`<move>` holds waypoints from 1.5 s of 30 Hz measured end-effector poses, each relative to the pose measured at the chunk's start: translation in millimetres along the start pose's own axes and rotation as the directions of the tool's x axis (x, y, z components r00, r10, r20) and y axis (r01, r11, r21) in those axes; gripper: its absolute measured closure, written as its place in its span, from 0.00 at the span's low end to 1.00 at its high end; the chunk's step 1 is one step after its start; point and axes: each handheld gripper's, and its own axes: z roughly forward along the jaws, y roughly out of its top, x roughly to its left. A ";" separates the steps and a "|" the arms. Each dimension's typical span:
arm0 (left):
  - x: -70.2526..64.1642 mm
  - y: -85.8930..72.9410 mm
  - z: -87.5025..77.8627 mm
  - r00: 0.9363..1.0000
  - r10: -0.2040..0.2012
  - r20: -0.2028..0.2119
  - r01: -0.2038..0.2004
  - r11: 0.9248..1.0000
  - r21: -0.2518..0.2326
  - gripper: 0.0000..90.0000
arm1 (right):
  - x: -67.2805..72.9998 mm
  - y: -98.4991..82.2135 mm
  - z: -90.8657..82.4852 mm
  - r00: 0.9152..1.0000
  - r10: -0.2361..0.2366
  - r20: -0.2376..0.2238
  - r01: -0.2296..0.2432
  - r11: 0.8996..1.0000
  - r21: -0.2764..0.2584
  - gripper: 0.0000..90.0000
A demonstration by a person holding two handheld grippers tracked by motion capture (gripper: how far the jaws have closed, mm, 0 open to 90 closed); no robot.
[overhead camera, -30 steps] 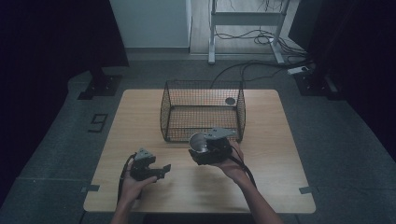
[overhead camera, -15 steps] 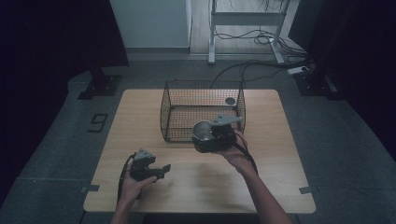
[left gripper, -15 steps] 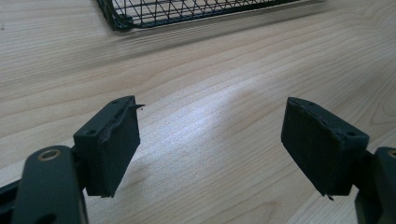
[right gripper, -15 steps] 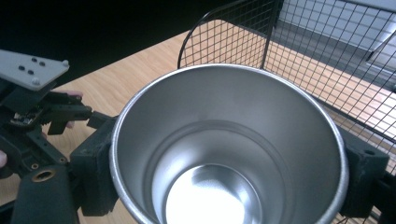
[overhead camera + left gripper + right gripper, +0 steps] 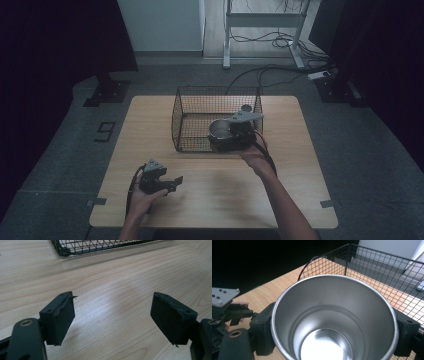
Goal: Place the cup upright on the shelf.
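Note:
A shiny metal cup (image 5: 334,322) sits between the jaws of my right gripper (image 5: 334,332), which is shut on it. In the high view the cup (image 5: 219,128) is held up over the near right part of the black wire basket (image 5: 190,107), with the right gripper (image 5: 231,139) at the basket's front wall. My left gripper (image 5: 172,183) rests low near the table's front left, open, with nothing between its pads (image 5: 60,317). Bare wood lies between its jaws in the left gripper view.
The wooden table (image 5: 150,150) carries the basket at its back middle. A small round grey object (image 5: 246,107) lies inside the basket's far right corner. The basket's corner (image 5: 67,250) lies beyond the left gripper. A metal desk frame (image 5: 260,30) and cables stand on the floor behind.
My right gripper has carried the cup forward from the table's middle to above the basket's near right part. The left gripper has stayed put.

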 end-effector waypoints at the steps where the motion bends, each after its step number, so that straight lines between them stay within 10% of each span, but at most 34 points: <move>1: 0.3 0.1 -0.2 1.000 0.000 0.000 0.000 1.000 0.000 0.22 | -2.0 1.7 -0.2 1.000 0.000 0.004 0.000 1.000 -0.001 0.16; 45: -12.7 -3.0 7.4 0.999 0.032 0.009 -0.032 0.999 0.023 0.22 | -64.2 38.1 49.9 0.996 0.066 0.065 -0.070 0.996 0.052 0.17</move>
